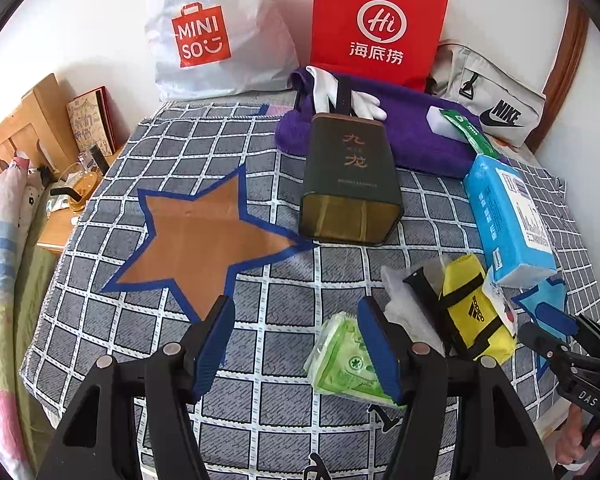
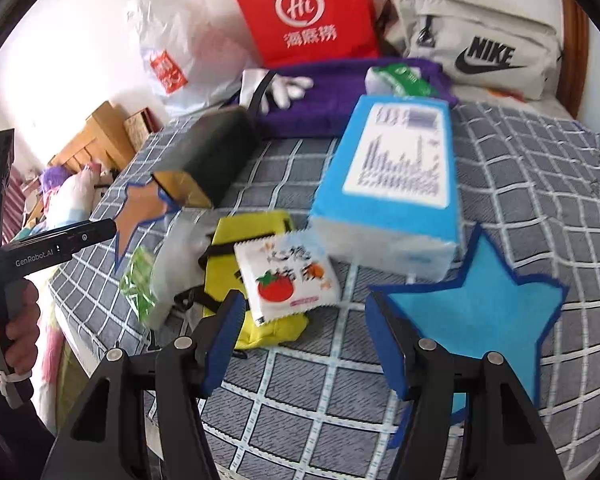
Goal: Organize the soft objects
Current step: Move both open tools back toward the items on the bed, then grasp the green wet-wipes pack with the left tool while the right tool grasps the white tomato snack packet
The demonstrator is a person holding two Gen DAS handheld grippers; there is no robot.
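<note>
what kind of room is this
Most likely a bedroom: the items lie on a checked blanket spread over what looks like a bed, with a wooden bedside table beside it and shopping bags such as the red bag leaning on the wall.

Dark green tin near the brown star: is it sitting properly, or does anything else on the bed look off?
The dark green tin lies tipped on its side, its open mouth facing the left gripper, no lid in view. The yellow pouch lies in a jumble with the tomato sachet resting on it. No spill visible.
</note>
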